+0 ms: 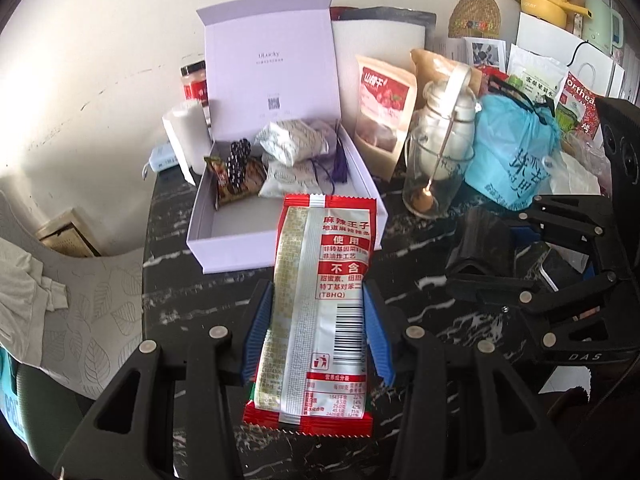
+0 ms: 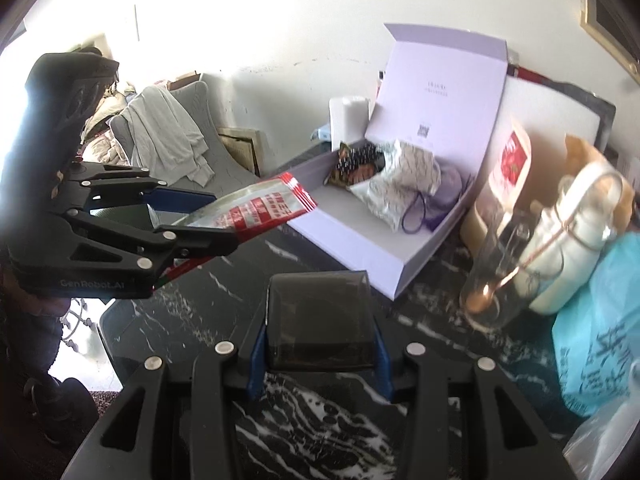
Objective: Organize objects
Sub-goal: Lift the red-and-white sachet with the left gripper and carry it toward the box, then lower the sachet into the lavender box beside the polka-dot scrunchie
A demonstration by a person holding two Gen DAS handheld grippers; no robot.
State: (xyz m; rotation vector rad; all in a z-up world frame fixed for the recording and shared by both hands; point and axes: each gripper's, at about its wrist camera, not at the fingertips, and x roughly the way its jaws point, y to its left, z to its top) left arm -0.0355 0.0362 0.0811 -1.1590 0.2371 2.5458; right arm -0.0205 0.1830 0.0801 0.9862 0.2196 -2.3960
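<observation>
Pinching a red snack packet [image 1: 320, 312], the left hand-held gripper [image 1: 318, 332] hangs near the box [image 1: 224, 248]; the right hand-held gripper [image 2: 320, 344] clamps a dark pouch [image 2: 320, 320].

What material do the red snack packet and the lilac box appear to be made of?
Red snack packet: likely glossy plastic film with a silvery back; it shines and has crimped, sealed ends. Lilac box: probably matte rigid cardboard; flat stiff walls and a creased hinged lid.

Bright daylight, overexposed wall, fisheye-curved edges

Open box [image 1: 224, 240] on table [image 1: 420, 292], glass jar [image 1: 432, 176] right of it
</observation>
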